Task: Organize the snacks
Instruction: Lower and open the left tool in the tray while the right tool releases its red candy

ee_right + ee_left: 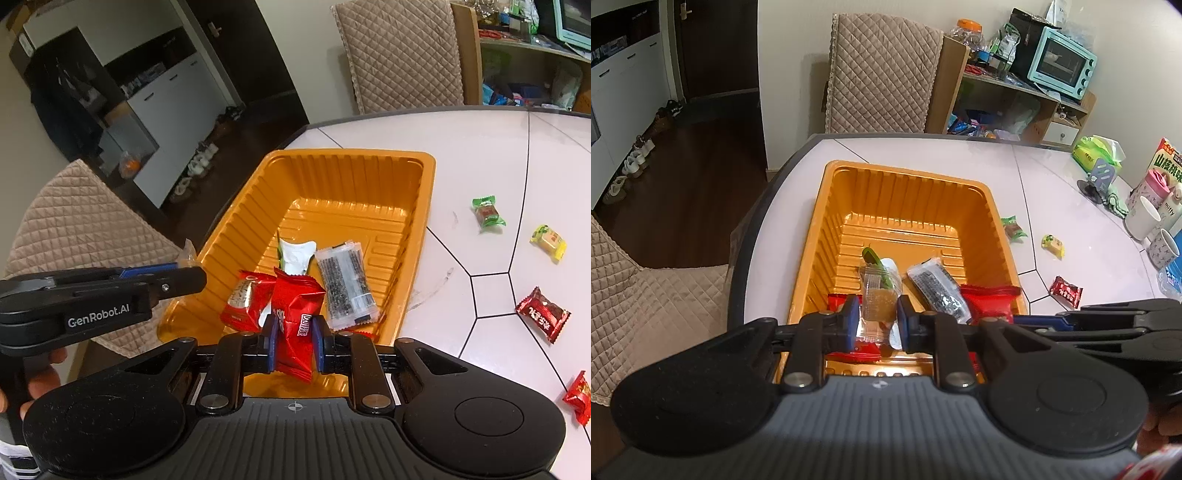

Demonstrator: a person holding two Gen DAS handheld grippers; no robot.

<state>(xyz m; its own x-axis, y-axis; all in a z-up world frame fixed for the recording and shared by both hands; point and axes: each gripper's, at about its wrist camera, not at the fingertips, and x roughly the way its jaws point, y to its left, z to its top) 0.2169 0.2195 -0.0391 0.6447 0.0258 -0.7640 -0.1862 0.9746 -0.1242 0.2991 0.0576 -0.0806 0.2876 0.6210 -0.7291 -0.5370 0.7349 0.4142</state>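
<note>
A home dining area: quilted chair covers [882, 70], toaster oven [1062, 66] on shelf, shoes [635, 162] by doorway.

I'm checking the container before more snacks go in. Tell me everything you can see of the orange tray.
The orange tray is a deep rectangular tub of glossy, thin-looking plastic with ribbed walls, a stepped floor and a flat rolled rim. It sits upright on the white table near its rounded edge. Inside, toward the near end, lie red packets, a clear black-speckled packet and a white-green wrapper. Most of its floor is bare.
</note>
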